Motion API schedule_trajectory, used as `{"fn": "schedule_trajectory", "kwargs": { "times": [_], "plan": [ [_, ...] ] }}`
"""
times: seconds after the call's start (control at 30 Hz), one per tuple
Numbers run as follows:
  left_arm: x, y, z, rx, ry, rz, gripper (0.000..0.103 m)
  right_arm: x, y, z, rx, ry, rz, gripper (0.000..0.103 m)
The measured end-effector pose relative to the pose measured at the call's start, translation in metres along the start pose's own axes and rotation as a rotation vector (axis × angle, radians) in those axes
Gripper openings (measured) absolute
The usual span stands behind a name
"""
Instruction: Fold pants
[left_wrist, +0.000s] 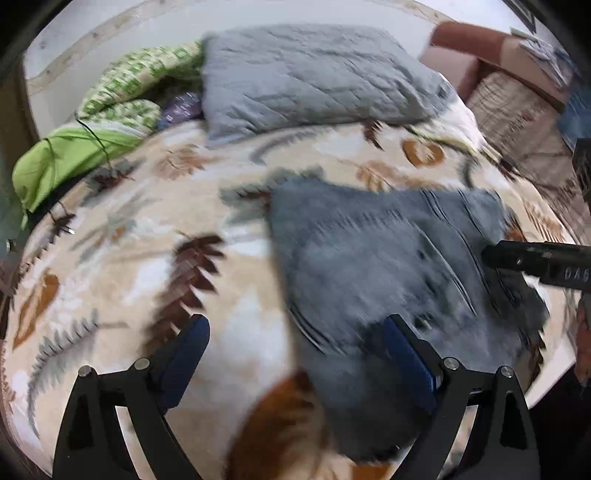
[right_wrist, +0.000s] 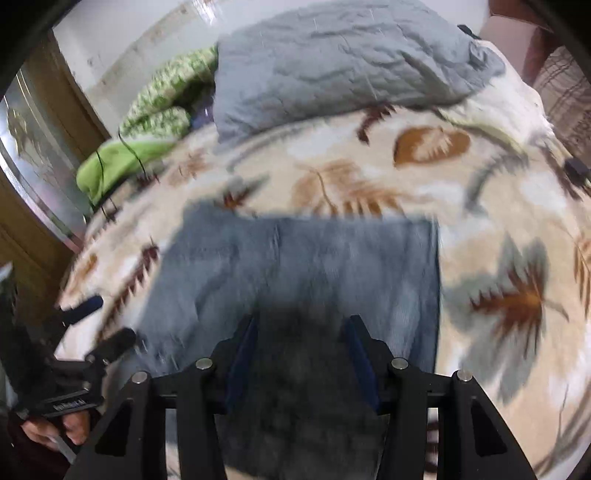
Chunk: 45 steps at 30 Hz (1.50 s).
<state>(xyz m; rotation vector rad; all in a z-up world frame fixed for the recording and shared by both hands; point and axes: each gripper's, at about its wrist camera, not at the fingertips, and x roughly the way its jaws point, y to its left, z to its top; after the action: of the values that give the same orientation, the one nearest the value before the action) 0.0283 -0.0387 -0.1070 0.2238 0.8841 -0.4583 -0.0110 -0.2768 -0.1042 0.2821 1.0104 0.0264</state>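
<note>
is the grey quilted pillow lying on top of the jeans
No, the grey quilted pillow sits at the far end of the leaf-print blanket, apart from the jeans, with bare blanket between them.

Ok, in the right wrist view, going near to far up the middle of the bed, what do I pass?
right gripper → jeans → leaf-patterned blanket → grey quilted pillow
</note>
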Motion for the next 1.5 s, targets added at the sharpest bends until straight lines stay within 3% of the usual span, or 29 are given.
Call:
{"fn": "schedule_trajectory", "kwargs": {
  "times": [0.13, 0.23, 0.47, 0.67, 0.83, 0.9, 1.03, 1.17, 1.4, 1.5],
  "plan": [
    [-0.005, -0.014, -0.016, 0.045, -0.003, 0.041, 0.095, -0.008, 0.002, -0.036, -0.022, -0.007, -0.064, 0.056],
    [-0.01, -0.014, -0.029, 0.016, -0.01, 0.044, 0.095, -0.016, 0.012, -0.06, -0.069, -0.05, -0.113, 0.059],
    [-0.02, -0.016, -0.046, 0.042, -0.035, 0.046, 0.095, -0.023, 0.025, -0.083, -0.142, -0.103, -0.16, 0.061],
    [-0.025, -0.007, -0.041, -0.02, -0.059, 0.011, 0.095, -0.035, 0.022, -0.077, -0.098, -0.139, -0.086, 0.061],
    [-0.037, -0.014, -0.04, 0.016, -0.127, 0.022, 0.095, -0.039, 0.052, -0.08, -0.22, -0.206, -0.103, 0.061],
    [-0.034, -0.02, -0.041, 0.053, -0.113, 0.032, 0.095, -0.034, 0.058, -0.082, -0.236, -0.18, -0.058, 0.061],
    [-0.029, -0.019, -0.043, 0.061, -0.087, 0.019, 0.095, -0.023, 0.074, -0.093, -0.346, -0.155, -0.13, 0.061],
    [-0.025, -0.015, -0.047, 0.048, -0.056, -0.008, 0.095, -0.022, 0.069, -0.1, -0.362, -0.137, -0.114, 0.062],
    [-0.026, -0.02, -0.05, 0.099, -0.064, 0.022, 0.095, -0.022, 0.066, -0.107, -0.388, -0.126, -0.103, 0.062],
    [-0.031, -0.013, -0.045, 0.068, -0.073, 0.004, 0.095, -0.03, 0.054, -0.097, -0.31, -0.111, -0.03, 0.062]
  ]
}}
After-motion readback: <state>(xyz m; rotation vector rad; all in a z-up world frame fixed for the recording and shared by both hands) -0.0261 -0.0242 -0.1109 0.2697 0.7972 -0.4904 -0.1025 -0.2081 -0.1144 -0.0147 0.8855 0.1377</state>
